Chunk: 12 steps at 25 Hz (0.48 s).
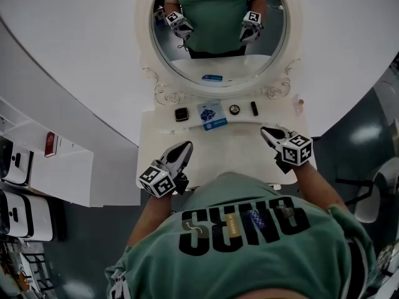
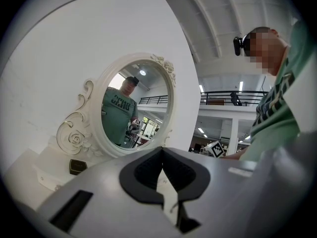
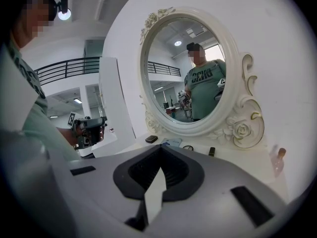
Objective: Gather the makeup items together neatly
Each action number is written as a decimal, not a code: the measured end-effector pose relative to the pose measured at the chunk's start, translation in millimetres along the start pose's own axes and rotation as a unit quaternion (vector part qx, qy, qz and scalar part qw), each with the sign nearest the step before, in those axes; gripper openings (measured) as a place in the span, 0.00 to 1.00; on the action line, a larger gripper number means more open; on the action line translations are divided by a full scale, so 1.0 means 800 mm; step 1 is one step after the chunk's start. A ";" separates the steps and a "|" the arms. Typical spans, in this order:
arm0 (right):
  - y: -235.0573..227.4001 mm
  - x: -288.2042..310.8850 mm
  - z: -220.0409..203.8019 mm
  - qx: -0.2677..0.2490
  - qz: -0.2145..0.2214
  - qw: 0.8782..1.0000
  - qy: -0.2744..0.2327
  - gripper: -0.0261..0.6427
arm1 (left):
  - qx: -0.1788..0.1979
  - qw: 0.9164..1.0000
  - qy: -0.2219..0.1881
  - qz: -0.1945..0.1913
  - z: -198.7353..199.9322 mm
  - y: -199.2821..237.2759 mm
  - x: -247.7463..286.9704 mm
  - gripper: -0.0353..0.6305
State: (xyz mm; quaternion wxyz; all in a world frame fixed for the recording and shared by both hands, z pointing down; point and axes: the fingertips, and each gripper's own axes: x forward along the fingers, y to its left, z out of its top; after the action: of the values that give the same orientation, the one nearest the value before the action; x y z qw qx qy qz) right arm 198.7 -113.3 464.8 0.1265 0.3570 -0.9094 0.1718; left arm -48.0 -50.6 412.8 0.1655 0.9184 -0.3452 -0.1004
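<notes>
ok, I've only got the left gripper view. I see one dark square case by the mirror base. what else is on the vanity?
Observer: The head view shows a row along the back of the vanity. Right of the dark square case lie blue-and-white packets, a round compact and a small dark tube.
Operator: anything further right?
Observer: Yes, a small pale bottle stands apart from the row, near the vanity's right edge.
Operator: right gripper holding anything?
Observer: No. The right gripper view shows the right gripper shut with nothing between its jaws, short of the items.
</notes>
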 end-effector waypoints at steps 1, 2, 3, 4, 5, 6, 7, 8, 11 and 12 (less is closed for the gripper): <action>-0.001 0.000 -0.001 -0.001 0.000 1.000 0.001 0.03 | 0.000 1.000 0.000 0.000 -0.001 0.000 0.001 0.07; -0.001 0.001 -0.002 -0.004 0.000 1.000 0.003 0.03 | -0.001 1.000 0.000 0.000 -0.001 0.001 0.001 0.07; -0.001 0.002 -0.003 -0.008 0.000 1.000 0.006 0.03 | -0.002 1.000 -0.001 0.000 -0.002 0.002 0.001 0.07; 0.000 0.002 -0.003 -0.013 0.001 1.000 0.009 0.03 | -0.002 1.000 -0.001 0.000 -0.002 0.002 0.001 0.07; 0.002 0.002 -0.003 -0.016 0.001 1.000 0.011 0.03 | -0.003 1.000 -0.001 0.000 -0.002 0.002 0.000 0.07; 0.003 0.002 -0.003 -0.018 0.002 1.000 0.013 0.03 | -0.003 1.000 -0.002 0.000 -0.001 0.003 0.000 0.07; 0.004 0.003 -0.002 -0.018 0.002 1.000 0.014 0.03 | -0.004 1.000 -0.003 0.000 -0.001 0.003 0.000 0.07; 0.004 0.003 -0.002 -0.018 0.002 1.000 0.014 0.03 | -0.004 1.000 -0.003 0.000 0.000 0.003 0.000 0.07; 0.001 0.004 -0.003 -0.016 0.000 1.000 0.016 0.03 | -0.005 1.000 -0.004 -0.002 -0.001 0.005 0.001 0.07; 0.001 0.004 -0.004 -0.015 0.000 1.000 0.017 0.03 | -0.006 1.000 -0.003 -0.001 -0.001 0.005 0.002 0.07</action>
State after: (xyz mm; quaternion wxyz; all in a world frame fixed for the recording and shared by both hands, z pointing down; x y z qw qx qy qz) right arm 196.2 -113.9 469.0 0.1472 0.3525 -0.9095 0.1639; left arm -49.2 -54.3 415.0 0.1700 0.9174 -0.3438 -0.1060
